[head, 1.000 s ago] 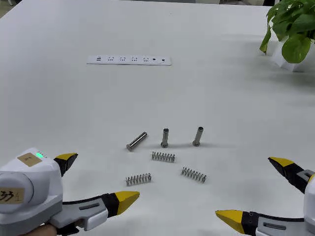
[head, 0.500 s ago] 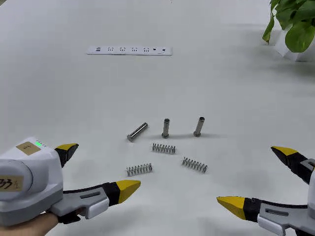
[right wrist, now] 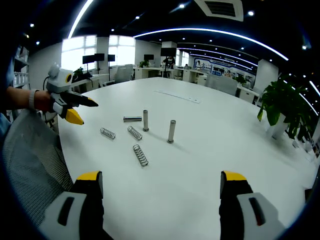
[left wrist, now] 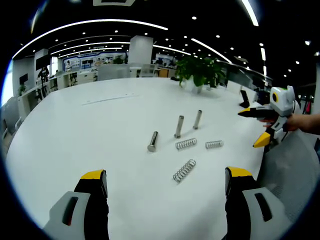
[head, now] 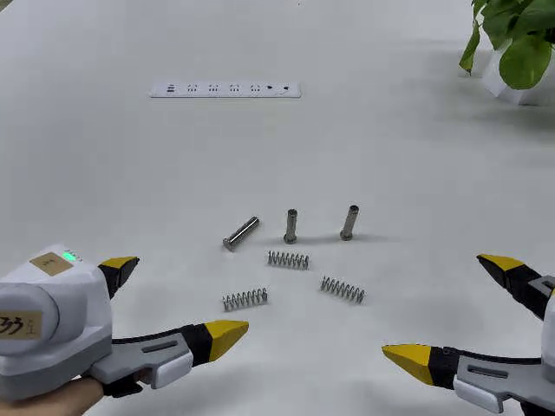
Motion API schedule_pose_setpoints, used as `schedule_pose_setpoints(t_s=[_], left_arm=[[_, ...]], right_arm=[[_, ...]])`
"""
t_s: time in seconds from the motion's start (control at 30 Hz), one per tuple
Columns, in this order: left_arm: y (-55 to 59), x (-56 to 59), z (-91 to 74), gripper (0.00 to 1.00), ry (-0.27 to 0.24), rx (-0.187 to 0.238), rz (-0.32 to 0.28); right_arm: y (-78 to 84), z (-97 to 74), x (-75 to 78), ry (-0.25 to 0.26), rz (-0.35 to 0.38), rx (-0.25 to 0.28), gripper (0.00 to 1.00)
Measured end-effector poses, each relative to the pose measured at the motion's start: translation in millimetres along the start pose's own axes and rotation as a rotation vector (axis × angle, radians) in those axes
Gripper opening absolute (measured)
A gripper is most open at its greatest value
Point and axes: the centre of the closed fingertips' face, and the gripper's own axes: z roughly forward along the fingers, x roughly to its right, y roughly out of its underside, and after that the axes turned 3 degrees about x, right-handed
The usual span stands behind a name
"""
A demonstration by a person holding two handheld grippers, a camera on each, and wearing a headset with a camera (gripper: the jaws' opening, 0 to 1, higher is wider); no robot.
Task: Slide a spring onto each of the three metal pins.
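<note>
Three metal pins are on the white table: one lying on its side [head: 240, 233] [left wrist: 153, 141] [right wrist: 132, 119], two standing upright [head: 290, 226] [head: 349, 223] [left wrist: 179, 126] [left wrist: 197, 119] [right wrist: 145, 120] [right wrist: 171, 131]. Three springs lie in front of them [head: 288, 259] [head: 244, 300] [head: 342, 289] [left wrist: 186, 144] [left wrist: 184, 170] [left wrist: 214, 144] [right wrist: 134, 132] [right wrist: 107, 133] [right wrist: 140, 155]. My left gripper [head: 173, 297] [left wrist: 165, 180] is open near the table's front left, holding nothing. My right gripper [head: 455, 308] [right wrist: 161, 182] is open at the front right, also holding nothing.
A white power strip [head: 225, 89] lies farther back on the table. A potted green plant [head: 512, 39] [right wrist: 282, 107] stands at the back right. In the gripper views, an office with desks lies beyond the table edge.
The head camera has shifted slightly, so the whole scene sits a bit differently. Both grippers stay open near the front edge; pins and springs have not moved.
</note>
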Motion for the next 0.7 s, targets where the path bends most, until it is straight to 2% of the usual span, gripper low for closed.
schedule_pose_setpoints(t_s=[0.2,0.3,0.33,0.4,0.47,0.57,0.63,0.7], left_arm=[[-5.3,-1.9,0.9,1.0,0.005,-0.006,-0.014],[-10.9,1.2,5.3,1.0,0.032,-0.023,-0.001],[-12.3,-1.1,8.1,1.0,0.041,-0.024,0.008],[-20.0,0.8,12.7,0.94,0.075,-0.037,0.034],[-30.0,1.1,17.8,0.91,0.086,-0.044,0.061],[-39.4,-3.8,25.6,0.92,0.096,-0.062,0.079],[-44.2,-9.7,31.3,0.87,0.107,-0.072,0.092],[-52.2,-5.0,37.8,0.83,0.119,-0.082,0.102]], right_arm=[[-0.3,0.5,-2.7,-0.012,-0.005,0.001,0.99],[0.3,0.8,-3.2,-0.018,-0.008,0.001,0.99],[0.2,0.9,-3.5,-0.019,-0.009,0.001,0.99],[0.2,1.1,-4.3,-0.021,-0.013,-0.001,0.99],[-0.2,1.0,-4.1,-0.023,-0.016,0.004,0.99],[-0.4,0.9,-3.8,-0.025,-0.015,0.008,0.99],[0.1,0.8,-3.7,-0.026,-0.017,0.007,0.99],[-0.9,0.7,-4.2,-0.028,-0.012,0.013,0.99]])
